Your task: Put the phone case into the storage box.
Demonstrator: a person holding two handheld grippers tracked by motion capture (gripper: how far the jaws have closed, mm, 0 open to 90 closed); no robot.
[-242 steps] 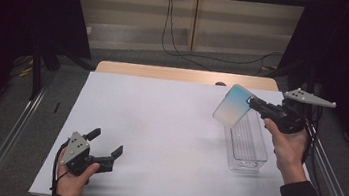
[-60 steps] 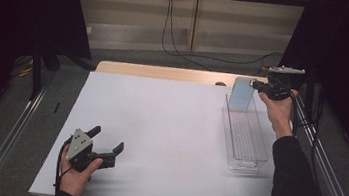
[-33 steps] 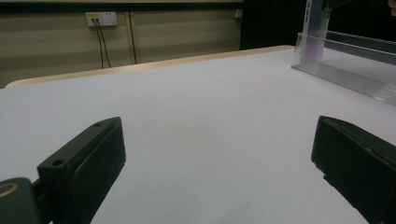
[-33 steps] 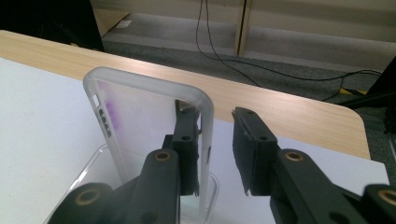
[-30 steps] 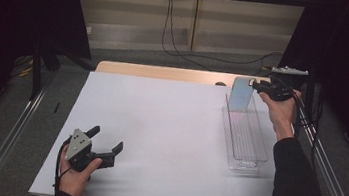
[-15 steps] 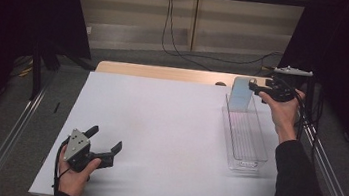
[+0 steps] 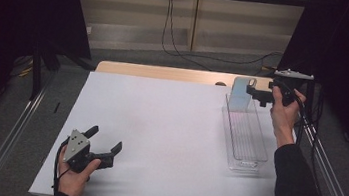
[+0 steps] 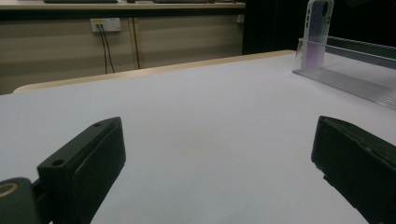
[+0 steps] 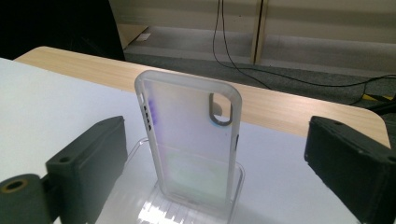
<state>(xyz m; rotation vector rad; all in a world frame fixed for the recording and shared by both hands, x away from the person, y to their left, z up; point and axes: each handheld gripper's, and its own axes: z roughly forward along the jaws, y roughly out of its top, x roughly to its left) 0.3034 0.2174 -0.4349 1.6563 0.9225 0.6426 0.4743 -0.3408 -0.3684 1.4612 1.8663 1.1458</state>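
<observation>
A frosted, translucent phone case (image 7: 240, 92) stands upright on its short edge at the far end of a long clear plastic tray (image 7: 246, 142). My right gripper (image 7: 258, 94) hovers just to the right of it. Its jaws have just been opening and now stand wide apart. In the right gripper view the case (image 9: 189, 144) rises between them, with a gap on each side and no pad touching it. My left gripper (image 7: 105, 139) rests open and holding nothing at the near left of the white table top (image 7: 159, 126). The case (image 8: 316, 32) and tray (image 8: 355, 79) lie far off from it.
A wooden strip (image 7: 165, 72) runs along the table's far edge. Metal rails (image 7: 12, 133) flank both sides of the table. Cables (image 7: 180, 33) hang from a wall socket behind, and dark curtains stand at left and right.
The case, once carried tilted over the tray, now stands at the tray's far end. The right jaws have opened off it and the hand has drawn slightly right. The left gripper has stayed put.
</observation>
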